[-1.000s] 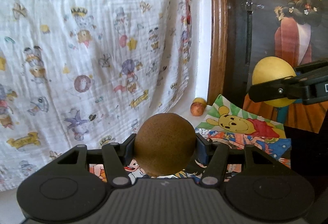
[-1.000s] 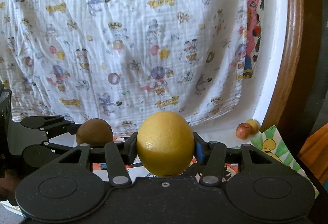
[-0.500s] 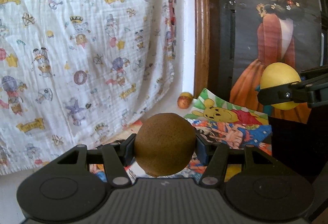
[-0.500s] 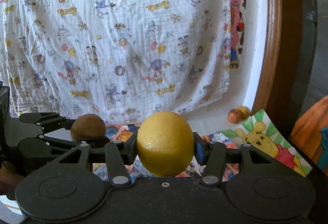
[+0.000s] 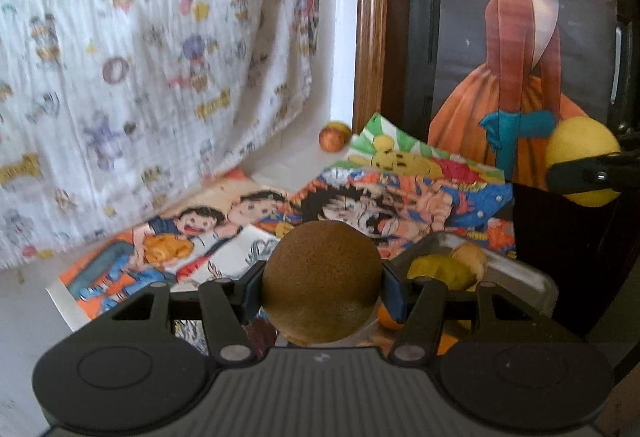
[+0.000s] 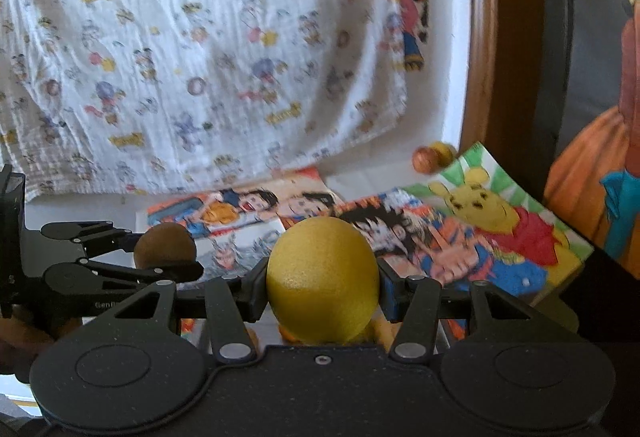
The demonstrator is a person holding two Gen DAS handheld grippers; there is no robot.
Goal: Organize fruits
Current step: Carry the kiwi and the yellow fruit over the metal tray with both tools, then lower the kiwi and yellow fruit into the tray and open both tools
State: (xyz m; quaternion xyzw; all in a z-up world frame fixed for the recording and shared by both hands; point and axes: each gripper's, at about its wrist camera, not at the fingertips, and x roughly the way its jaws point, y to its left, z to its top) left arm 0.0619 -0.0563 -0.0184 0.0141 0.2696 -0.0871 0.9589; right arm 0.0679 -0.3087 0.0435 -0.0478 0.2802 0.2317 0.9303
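Both fruits in hand, tray partly filled, neither set down yet.

The left gripper [image 5: 322, 279] is clamped on a round, rough brown kiwi [image 5: 321, 281] above the metal tray's [image 5: 516, 271] left edge; the right gripper [image 6: 323, 283] squeezes a dimpled yellow lemon [image 6: 322, 279]; a small fruit [image 5: 333, 136] sits at the posters' [image 5: 416, 205] far edge.

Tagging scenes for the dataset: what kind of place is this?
Probably a home, perhaps a child's room or play corner. A cartoon-print cloth hangs behind, cartoon posters cover the surface, and a painted girl picture stands by a wooden frame. Fruit sits in a tray.
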